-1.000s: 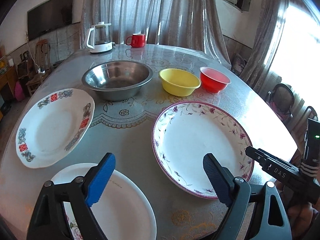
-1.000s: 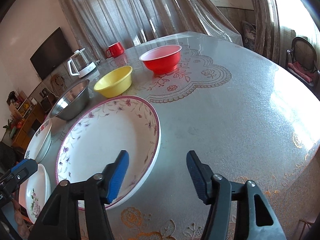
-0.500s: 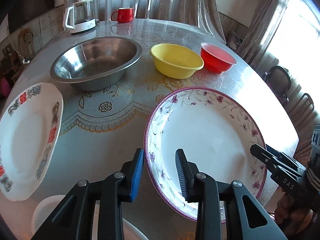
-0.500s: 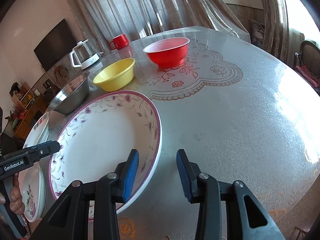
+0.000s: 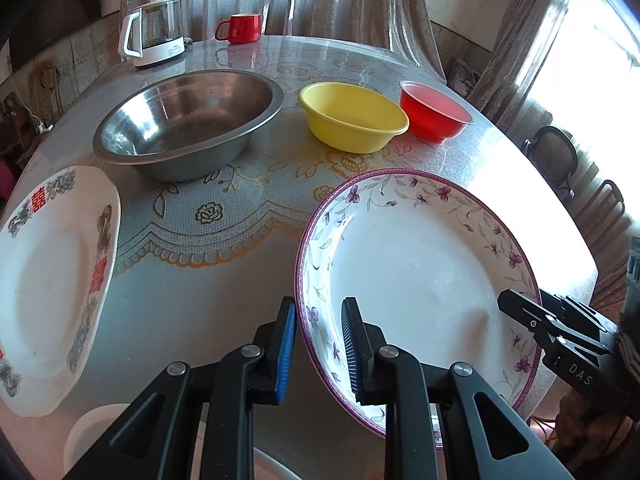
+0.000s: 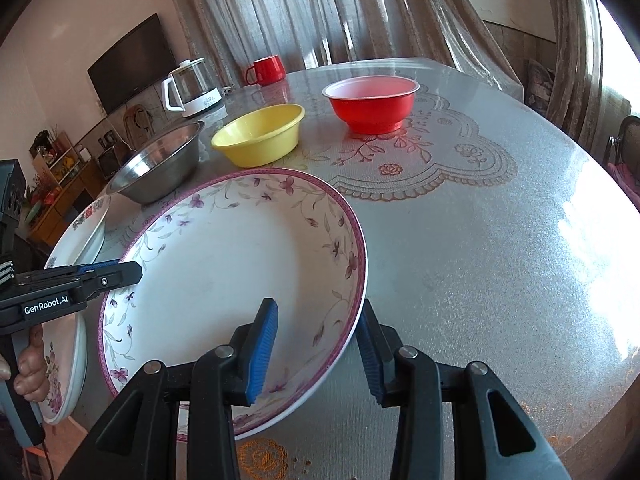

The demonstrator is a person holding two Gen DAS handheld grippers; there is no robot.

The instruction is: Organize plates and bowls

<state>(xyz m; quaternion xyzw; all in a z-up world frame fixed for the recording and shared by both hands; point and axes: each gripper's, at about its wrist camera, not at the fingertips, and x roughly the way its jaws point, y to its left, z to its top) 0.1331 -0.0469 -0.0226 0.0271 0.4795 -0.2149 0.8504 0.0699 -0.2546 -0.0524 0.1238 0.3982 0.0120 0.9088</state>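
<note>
A large plate with a purple flowered rim (image 5: 416, 268) lies on the table; it also shows in the right wrist view (image 6: 224, 272). My left gripper (image 5: 318, 354) straddles its left rim, jaws narrowed around the rim. My right gripper (image 6: 316, 354) straddles its right rim, one finger inside and one outside. Whether either pinches the rim I cannot tell. A steel bowl (image 5: 188, 124), a yellow bowl (image 5: 352, 116) and a red bowl (image 5: 434, 110) stand behind. A white plate with red characters (image 5: 52, 280) lies at the left.
A third white plate (image 5: 86, 440) lies near the front edge, below my left gripper. A glass kettle (image 5: 154, 32) and a red mug (image 5: 242, 28) stand at the far side. Chairs (image 5: 556, 156) stand to the right of the round table (image 6: 500, 240).
Both grippers moved in on the flowered plate and narrowed their jaws; each now has the rim between its fingers.
</note>
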